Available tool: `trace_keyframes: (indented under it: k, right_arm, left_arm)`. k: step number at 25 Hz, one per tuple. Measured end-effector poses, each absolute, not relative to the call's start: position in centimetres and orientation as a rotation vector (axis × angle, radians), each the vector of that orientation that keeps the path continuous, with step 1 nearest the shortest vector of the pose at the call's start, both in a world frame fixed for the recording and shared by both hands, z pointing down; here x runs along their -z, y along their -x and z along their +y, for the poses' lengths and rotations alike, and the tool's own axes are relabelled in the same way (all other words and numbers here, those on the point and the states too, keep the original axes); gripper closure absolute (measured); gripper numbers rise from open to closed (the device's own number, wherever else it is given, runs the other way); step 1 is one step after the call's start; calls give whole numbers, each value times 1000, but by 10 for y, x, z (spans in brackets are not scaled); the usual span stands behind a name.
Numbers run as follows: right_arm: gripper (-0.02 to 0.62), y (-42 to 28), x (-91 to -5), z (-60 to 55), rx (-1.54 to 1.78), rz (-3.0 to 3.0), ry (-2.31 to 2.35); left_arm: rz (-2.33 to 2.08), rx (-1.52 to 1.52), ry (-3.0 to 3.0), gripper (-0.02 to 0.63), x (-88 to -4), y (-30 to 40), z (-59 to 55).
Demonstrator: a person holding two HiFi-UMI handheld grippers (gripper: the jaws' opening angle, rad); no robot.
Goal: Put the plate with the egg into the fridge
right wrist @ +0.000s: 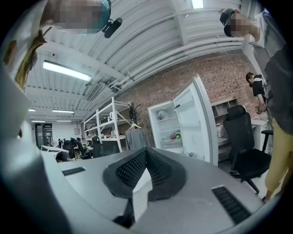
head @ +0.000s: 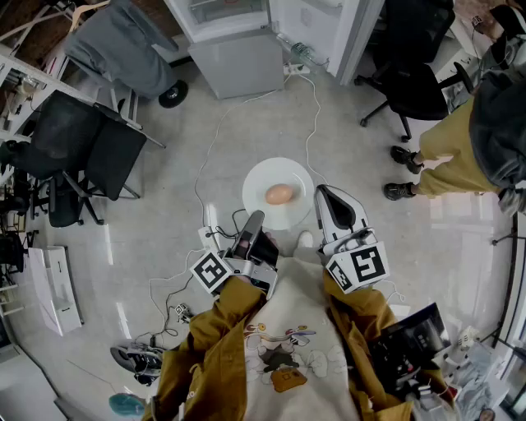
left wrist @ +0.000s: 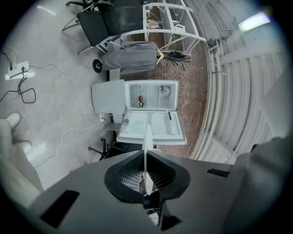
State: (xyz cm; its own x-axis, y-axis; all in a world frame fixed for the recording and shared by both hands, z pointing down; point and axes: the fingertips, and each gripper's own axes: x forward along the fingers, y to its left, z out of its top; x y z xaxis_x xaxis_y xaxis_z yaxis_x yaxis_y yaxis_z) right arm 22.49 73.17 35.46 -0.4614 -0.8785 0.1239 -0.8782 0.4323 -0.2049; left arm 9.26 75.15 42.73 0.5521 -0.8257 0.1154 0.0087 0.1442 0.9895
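Note:
A white plate (head: 289, 177) carrying a brown egg (head: 279, 194) hangs above the floor in front of me. My left gripper (head: 252, 222) is shut on the plate's near-left rim. In the left gripper view the plate (left wrist: 147, 137) shows as a thin white sliver clamped between the pads. My right gripper (head: 322, 194) is shut and holds nothing, its tip just beside the plate's right rim; in its own view the pads (right wrist: 158, 170) meet. Ahead stands the white fridge (head: 232, 23) with its door (head: 319, 25) swung open, also visible as the fridge (left wrist: 151, 98) and the fridge (right wrist: 170, 125).
Black office chairs stand at the left (head: 90, 148) and at the right (head: 415, 82). A person in tan trousers (head: 448, 156) stands to the right. White cables (head: 215, 140) and a power strip (head: 296, 69) lie on the floor. A grey coat (head: 123, 41) hangs left of the fridge.

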Motion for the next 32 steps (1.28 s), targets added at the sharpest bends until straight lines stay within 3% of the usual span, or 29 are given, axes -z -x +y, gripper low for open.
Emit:
trace_keyframes:
  k: [32]
  right_arm:
    - [589, -301, -371, 726, 489, 2586, 1509]
  left_arm:
    - [-871, 741, -1279, 588, -435, -148, 744]
